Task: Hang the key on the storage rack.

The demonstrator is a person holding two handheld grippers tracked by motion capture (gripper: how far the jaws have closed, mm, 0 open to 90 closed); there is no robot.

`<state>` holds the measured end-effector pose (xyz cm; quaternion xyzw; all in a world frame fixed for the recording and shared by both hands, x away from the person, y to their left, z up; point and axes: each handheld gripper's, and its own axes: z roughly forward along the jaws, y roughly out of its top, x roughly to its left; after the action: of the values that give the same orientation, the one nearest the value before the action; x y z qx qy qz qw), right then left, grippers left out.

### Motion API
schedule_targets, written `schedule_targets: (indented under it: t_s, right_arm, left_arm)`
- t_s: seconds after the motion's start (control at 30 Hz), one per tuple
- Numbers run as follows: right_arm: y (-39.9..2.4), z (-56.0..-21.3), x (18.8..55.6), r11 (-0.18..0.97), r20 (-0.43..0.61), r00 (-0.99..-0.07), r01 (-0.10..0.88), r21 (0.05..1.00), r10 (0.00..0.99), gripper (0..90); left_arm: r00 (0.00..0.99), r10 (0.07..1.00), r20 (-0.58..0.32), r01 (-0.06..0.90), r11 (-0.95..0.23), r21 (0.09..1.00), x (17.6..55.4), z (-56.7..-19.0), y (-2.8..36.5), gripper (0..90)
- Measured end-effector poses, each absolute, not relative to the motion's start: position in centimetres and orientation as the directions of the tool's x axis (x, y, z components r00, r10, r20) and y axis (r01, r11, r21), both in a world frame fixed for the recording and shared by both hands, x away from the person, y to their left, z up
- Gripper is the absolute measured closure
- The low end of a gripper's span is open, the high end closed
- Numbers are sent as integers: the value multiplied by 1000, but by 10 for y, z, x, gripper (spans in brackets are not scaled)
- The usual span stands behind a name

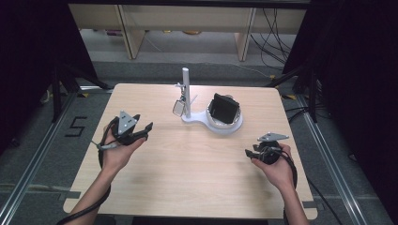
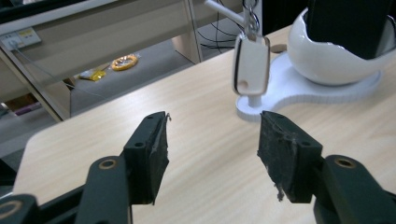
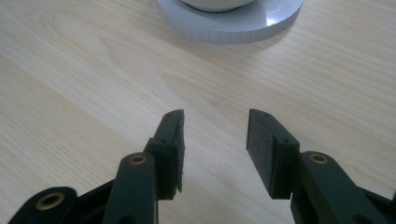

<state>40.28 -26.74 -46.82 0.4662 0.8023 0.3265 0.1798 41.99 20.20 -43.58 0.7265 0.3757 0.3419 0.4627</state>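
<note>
Key tag [image 1: 179, 107], a pale rectangular fob, hangs by its ring from a small arm on the white post [image 1: 186, 91] near the table's far middle, clear of both my grippers. From the left: my left gripper [image 1: 141, 127] sits over the left part of the light wooden table [image 1: 187, 178], jaws spread wide with nothing between them. In the left gripper view [image 2: 212, 140] the tag [image 2: 251, 65] dangles ahead, just above the stand's flat white base [image 2: 299, 91]. Right of the post, a white bowl [image 1: 227, 123] on that base holds a black object [image 1: 223, 108], tilted. Furthest right, my right gripper [image 1: 249, 153] is near the table's right edge, jaws open and empty; its own view [image 3: 215, 140] looks across bare wood to the base's rim [image 3: 229, 23].
</note>
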Motion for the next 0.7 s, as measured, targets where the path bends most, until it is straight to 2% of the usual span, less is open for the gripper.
schedule_targets:
  t_s: [0.33, 0.7]
  right_arm:
    - [-264, -471, 403, 350, 28, -504, 637, 687, 863, 565]
    - [-264, -472, 402, 352, 25, -506, 634, 688, 862, 558]
  left_arm:
    - [446, 894, 47, 316, -206, 926, 391, -487, 219, 388]
    - [439, 898, -23, 300, -123, 946, 379, -522, 228, 373]
